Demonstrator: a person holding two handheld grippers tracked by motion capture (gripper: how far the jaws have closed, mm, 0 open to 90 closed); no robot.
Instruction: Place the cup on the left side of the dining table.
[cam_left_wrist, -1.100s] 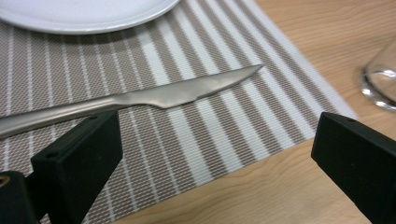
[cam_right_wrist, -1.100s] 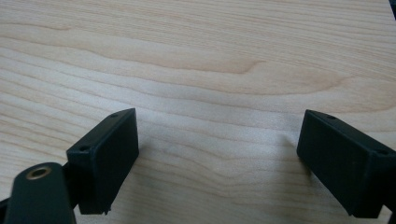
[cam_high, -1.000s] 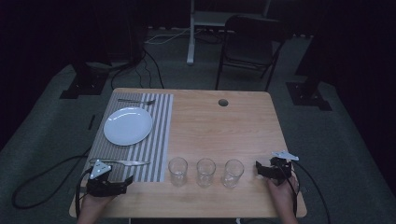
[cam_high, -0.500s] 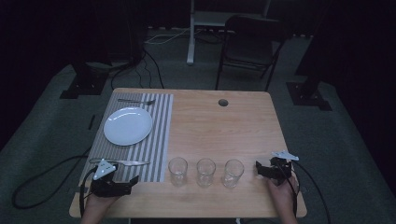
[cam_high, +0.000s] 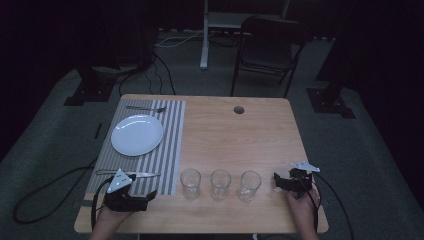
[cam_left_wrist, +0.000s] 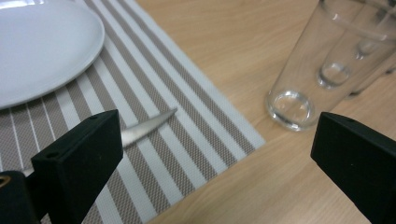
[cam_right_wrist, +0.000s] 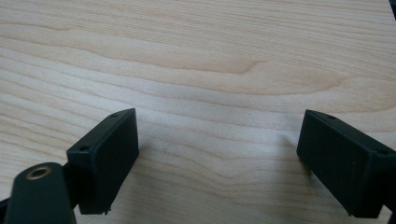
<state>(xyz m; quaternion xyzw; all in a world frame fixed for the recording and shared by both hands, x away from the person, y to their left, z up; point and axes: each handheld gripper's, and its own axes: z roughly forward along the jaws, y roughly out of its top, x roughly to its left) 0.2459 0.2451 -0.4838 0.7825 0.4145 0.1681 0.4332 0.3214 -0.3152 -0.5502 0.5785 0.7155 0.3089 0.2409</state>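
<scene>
Three empty clear glasses stand in a row near the front edge of the wooden table. My left gripper lies at the front left on the corner of a striped placemat, open, with its jaws pointing right toward the glasses. In the left gripper view its jaws are wide apart and empty, with the nearest glass ahead at the right and a knife tip on the placemat. My right gripper rests right of the glasses, open over bare wood.
On the placemat sit a white plate, a fork beyond it and a knife in front of it. There is a round cable hole near the table's far edge. A chair stands behind the table.
My left gripper has crept slightly to the right along the front edge. The right gripper and the glasses have stayed where they were.
</scene>
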